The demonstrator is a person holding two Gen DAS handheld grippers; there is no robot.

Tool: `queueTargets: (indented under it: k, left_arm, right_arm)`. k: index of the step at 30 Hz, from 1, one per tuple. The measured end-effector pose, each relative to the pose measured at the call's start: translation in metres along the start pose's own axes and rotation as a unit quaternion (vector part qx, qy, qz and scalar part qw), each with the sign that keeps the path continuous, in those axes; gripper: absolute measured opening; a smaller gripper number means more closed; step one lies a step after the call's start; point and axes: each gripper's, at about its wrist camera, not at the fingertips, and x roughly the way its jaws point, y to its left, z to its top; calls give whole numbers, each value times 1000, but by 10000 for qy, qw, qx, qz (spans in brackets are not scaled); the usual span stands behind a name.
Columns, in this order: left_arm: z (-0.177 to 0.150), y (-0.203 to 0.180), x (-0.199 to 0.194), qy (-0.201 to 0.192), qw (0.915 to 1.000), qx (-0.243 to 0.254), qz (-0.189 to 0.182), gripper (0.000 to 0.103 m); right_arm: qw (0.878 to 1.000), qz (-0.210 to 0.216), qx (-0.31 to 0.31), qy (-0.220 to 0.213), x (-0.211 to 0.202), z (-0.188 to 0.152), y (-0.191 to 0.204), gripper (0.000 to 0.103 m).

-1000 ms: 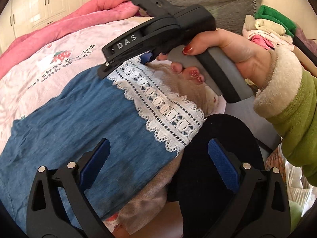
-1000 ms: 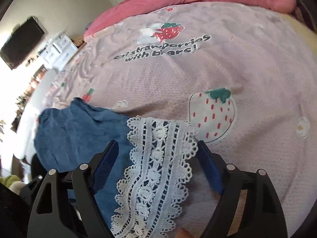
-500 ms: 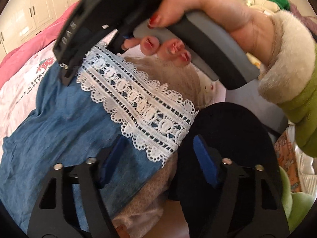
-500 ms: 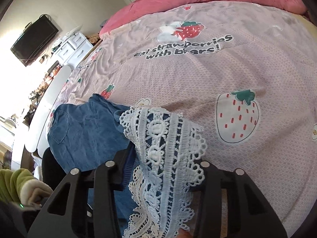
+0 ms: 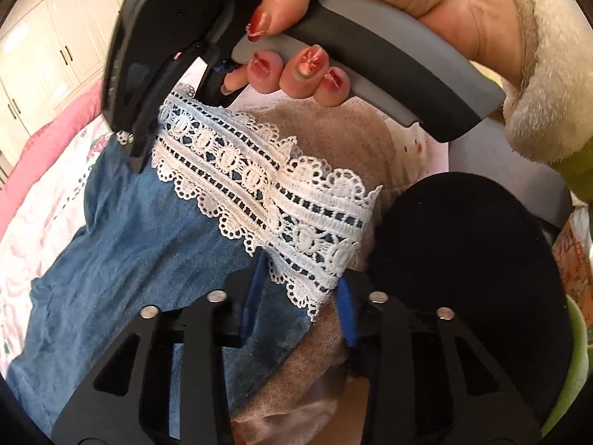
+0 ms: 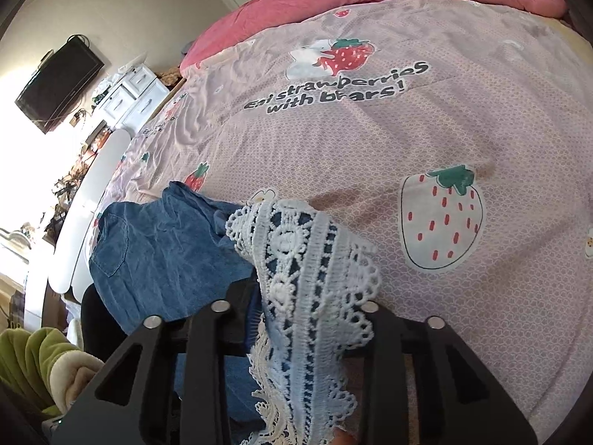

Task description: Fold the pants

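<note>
Both sets of jaws have drawn in from wide open since the earlier frames and are closing on the white lace hem (image 5: 281,204) of the blue denim pants (image 5: 141,259), while the left gripper (image 5: 302,289) has dropped closer to the cloth. In the left wrist view its blue pads sit on either side of the hem's near corner — lace and denim lie between them. In the right wrist view the right gripper (image 6: 311,319) has the far end of the same hem bunched between its fingers, and the pads look pressed on it. The right hand (image 5: 389,11) wraps that tool's grey handle.

The pants lie spread on the pink strawberry-print bedspread (image 6: 426,129), waist end off toward the bed's edge, the hem lifted.

To do this step well, I judge each grip should take the denim along with the lace, since the openwork trim alone may stretch or slip. Both corners should rise together, level, so the leg folds over without a twist.

No container shows — only a black rounded thing (image 5: 463,259) beside the left gripper, contents unseen.
</note>
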Motion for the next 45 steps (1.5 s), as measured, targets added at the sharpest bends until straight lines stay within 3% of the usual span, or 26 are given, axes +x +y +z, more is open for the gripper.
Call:
queueTargets:
  k: [6,14,21,30,36,39,42,45]
  left_arm:
    - [-7,19,-19,-232,9982,-411,-362,7]
    - [-19,61,-42,-501,9907,-1064,-682,7]
    - [-50,90,-55,-617,9810,-1647,-814,7]
    - [-99,139,-80,-713,9577,-2607,-989,7]
    - [-122,149,-91,-709,9475,-2996,-866,7]
    - [-132,154,-94,-706,9382,-3256,-935,7]
    - [-136,155,-95,-715,9354,-3339,-918,7]
    - [-139,150,-92,-668,9306,-3464,-979,7]
  right_arm:
    - [9999,-72,-20,-70,-6,4,15,17]
    - [9996,-269,-127,-31,-4,20,51,16]
    - [9977,-598,-217,217,24,36,92,16]
    - [9926,-1028,-357,531,77,57,153,16]
    - [9883,-1196,-568,756,114,64,187,16]
    - [9854,-1315,-672,848,131,65,199,16]
    - [9843,-1360,-666,908,141,64,207,20]
    - [9858,-1230,-611,964,145,64,209,38]
